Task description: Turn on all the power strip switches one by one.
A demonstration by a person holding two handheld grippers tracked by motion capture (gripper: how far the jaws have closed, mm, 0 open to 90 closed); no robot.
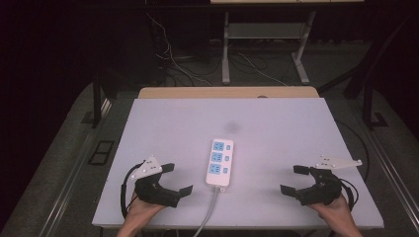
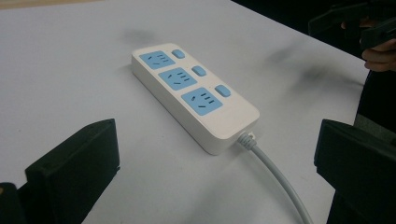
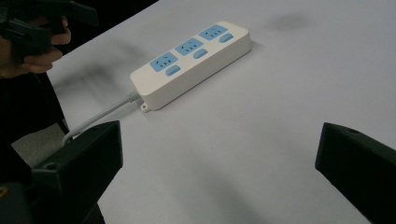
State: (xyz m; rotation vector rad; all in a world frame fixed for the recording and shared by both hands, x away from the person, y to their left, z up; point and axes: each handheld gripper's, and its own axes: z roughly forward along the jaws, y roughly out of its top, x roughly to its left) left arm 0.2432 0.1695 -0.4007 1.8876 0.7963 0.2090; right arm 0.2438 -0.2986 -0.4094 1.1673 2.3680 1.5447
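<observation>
A white, smooth plastic power strip (image 1: 219,162) with rounded corners lies flat on the matte pale-grey table top (image 1: 276,128), near the middle and toward the near edge. Its top face carries three light-blue socket panels in a row, each paired with a small light-blue rounded switch. A grey round cable (image 1: 209,210) leaves the strip's near end and runs off the near edge of the table.

The left gripper (image 1: 173,178), black with blocky rectangular jaws and a grey three-cornered plate on top, sits near-left of the strip; its jaws stand wide apart and hold nothing. The right gripper (image 1: 294,179), of the same build, sits well to the right of the strip, jaws likewise spread and empty. Nothing lies between either gripper and the strip.

Beyond the far edge, a light wooden board edge (image 1: 227,92) shows; farther off stand grey metal frame legs (image 1: 226,54) and loose cables on dark carpet.
</observation>
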